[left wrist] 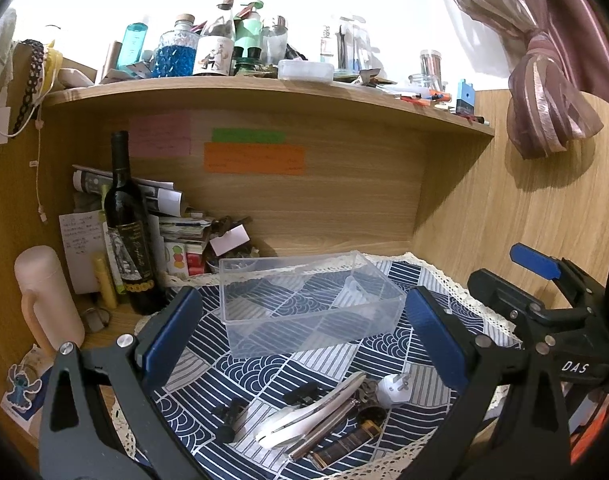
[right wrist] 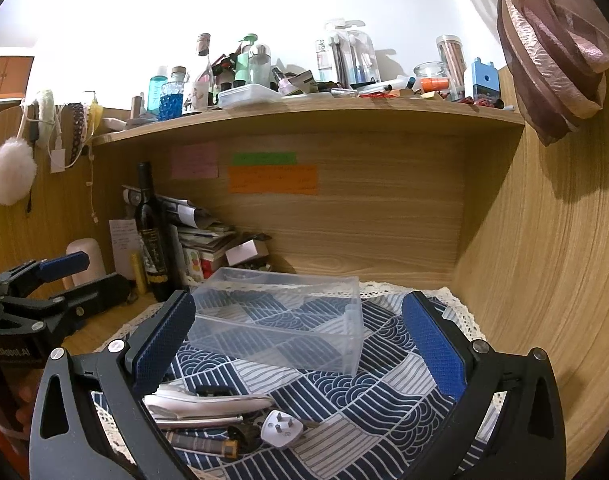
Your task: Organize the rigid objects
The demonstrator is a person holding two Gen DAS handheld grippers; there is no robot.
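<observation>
A clear plastic box [left wrist: 308, 304] with an inner divider stands empty on the blue patterned cloth [left wrist: 304, 368]; it also shows in the right wrist view [right wrist: 280, 320]. In front of it lies a pile of small items: a white plug [left wrist: 392, 390] [right wrist: 282, 428], a white-and-metal tool [left wrist: 312, 412] [right wrist: 208, 402], a brown striped pen [left wrist: 344, 446] [right wrist: 200, 444] and black clips [left wrist: 232, 416]. My left gripper [left wrist: 304, 340] is open and empty above the pile. My right gripper [right wrist: 296, 344] is open and empty, to the right of the left one.
A dark wine bottle [left wrist: 130, 232], a pink flask [left wrist: 48, 296] and stacked papers [left wrist: 144, 196] crowd the desk's left back corner. A shelf [left wrist: 264, 92] full of bottles hangs above. Wooden walls close the back and right side. A tied curtain [left wrist: 544, 92] hangs at right.
</observation>
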